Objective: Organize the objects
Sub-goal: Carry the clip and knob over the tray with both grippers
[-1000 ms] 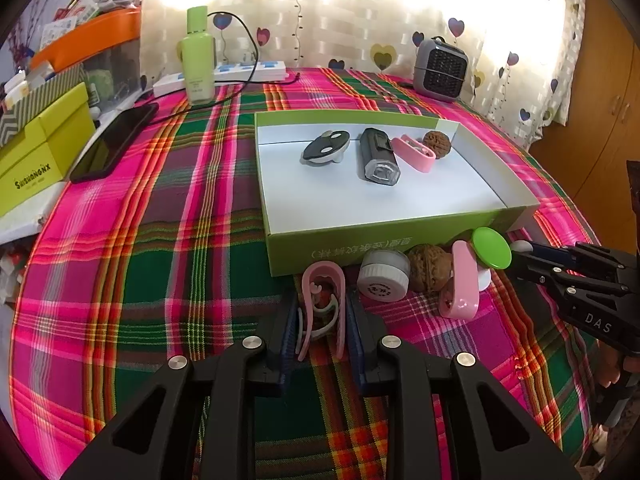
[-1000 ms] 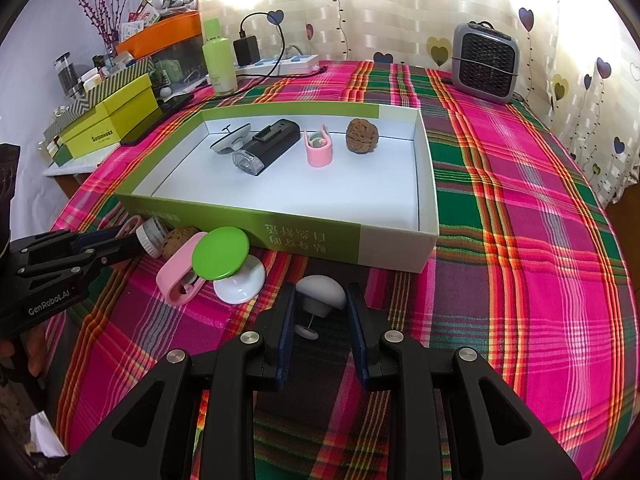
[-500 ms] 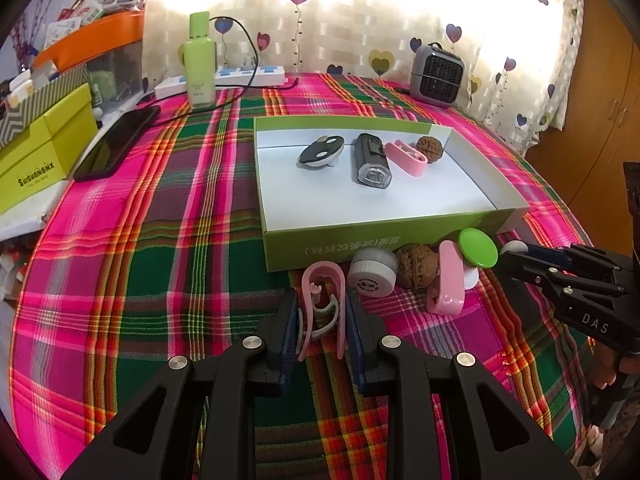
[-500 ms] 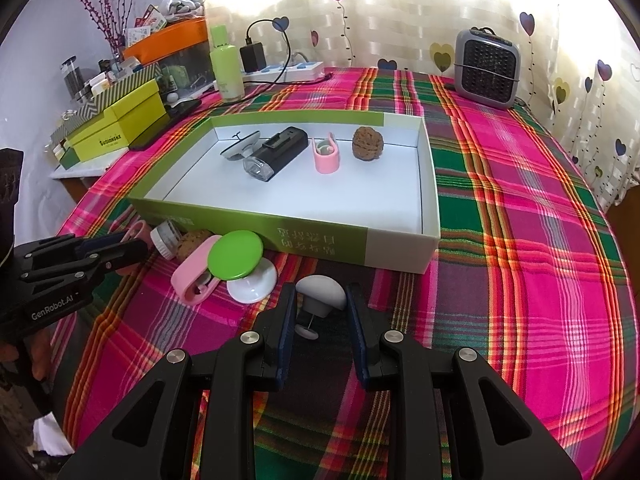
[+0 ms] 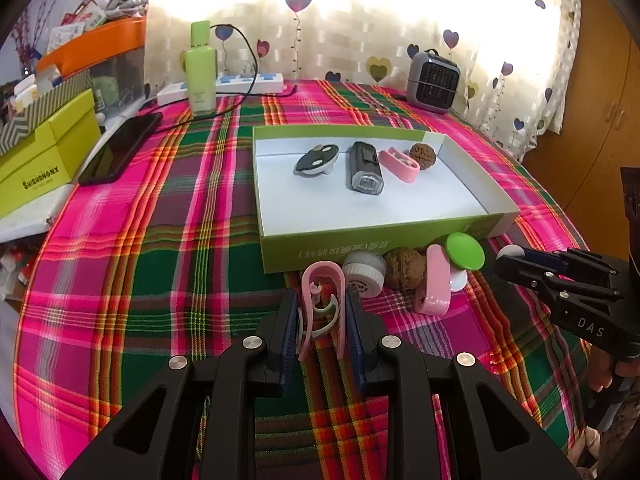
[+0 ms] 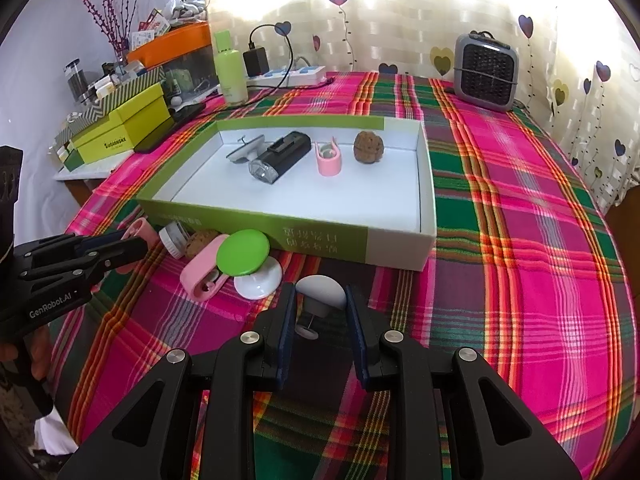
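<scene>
Both views have drawn back slightly. Left hand-held gripper pinches a pink clip; right hand-held gripper pinches a white knob. Box holds four items; four wait on the worktop.

Grey heater, green bottle, power strip, black phone on plaid tablecloth.
</scene>
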The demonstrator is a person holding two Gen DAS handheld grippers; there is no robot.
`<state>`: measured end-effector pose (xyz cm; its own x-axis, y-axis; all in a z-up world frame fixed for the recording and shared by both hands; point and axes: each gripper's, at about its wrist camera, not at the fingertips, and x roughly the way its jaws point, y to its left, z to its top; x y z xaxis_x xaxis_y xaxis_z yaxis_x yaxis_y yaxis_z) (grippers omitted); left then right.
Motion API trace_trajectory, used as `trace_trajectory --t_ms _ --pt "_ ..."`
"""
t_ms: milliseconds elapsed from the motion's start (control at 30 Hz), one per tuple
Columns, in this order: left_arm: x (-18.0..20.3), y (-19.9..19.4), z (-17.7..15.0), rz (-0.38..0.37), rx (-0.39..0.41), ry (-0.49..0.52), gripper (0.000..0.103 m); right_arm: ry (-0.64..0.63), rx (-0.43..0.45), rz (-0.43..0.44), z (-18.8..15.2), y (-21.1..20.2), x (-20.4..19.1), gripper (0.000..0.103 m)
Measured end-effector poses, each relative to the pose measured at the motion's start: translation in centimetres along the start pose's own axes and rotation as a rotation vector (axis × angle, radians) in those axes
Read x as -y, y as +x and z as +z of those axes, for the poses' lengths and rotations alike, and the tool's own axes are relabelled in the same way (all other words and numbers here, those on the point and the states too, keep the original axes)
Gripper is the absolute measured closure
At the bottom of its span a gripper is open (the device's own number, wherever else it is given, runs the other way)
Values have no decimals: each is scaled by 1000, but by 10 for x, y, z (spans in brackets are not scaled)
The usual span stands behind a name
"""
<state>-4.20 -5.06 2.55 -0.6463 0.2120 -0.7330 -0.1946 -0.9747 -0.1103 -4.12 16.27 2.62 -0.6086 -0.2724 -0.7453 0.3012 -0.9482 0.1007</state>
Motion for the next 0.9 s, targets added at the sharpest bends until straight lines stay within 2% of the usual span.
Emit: trace_trajectory --t_ms 433,900 --pt "5 -12 17 -8 42 4 82 4 46 0 18 -12 2 77" --pt "2 4 45 -4 52 -4 82 18 64 -12 46 0 16 77"
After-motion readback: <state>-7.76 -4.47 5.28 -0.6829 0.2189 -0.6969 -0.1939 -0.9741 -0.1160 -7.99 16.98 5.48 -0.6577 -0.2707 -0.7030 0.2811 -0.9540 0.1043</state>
